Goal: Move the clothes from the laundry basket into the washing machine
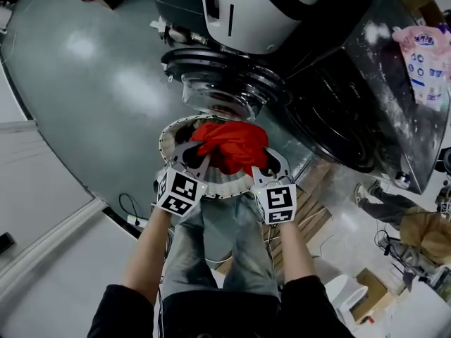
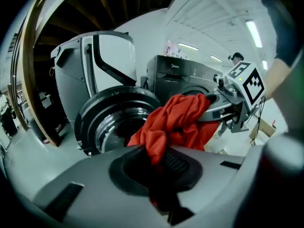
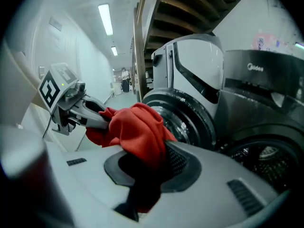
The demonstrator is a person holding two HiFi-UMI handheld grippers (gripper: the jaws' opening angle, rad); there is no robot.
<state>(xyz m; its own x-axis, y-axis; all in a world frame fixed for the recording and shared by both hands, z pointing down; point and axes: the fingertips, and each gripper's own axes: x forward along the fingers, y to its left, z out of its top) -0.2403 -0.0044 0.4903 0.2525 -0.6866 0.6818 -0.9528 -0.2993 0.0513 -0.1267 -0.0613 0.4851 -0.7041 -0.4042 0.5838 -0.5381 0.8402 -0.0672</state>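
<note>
At left, the person's left gripper had its jaws drawn nearly together and clamped on one end of a bunched red garment. In the left gripper view, a fold of the cloth ran down between the pads and out below them. The garment hung between the two tools, over the round white rim of the laundry basket seen from the head camera, and just short of the dark circular front of the white washing machine. No part of the cloth touched that machine.

At right, the right gripper was likewise pinched on the garment's other end. In its own view, red fabric was wedged between the narrow-set jaws and spilled over the top of them. Each gripper showed in the other's camera, biting the same bundle from opposite sides, with both marker cubes turned toward the person's bare forearms.

Farther right stood a dark grey second machine on the grey floor, with a pink printed bag on top of it.
</note>
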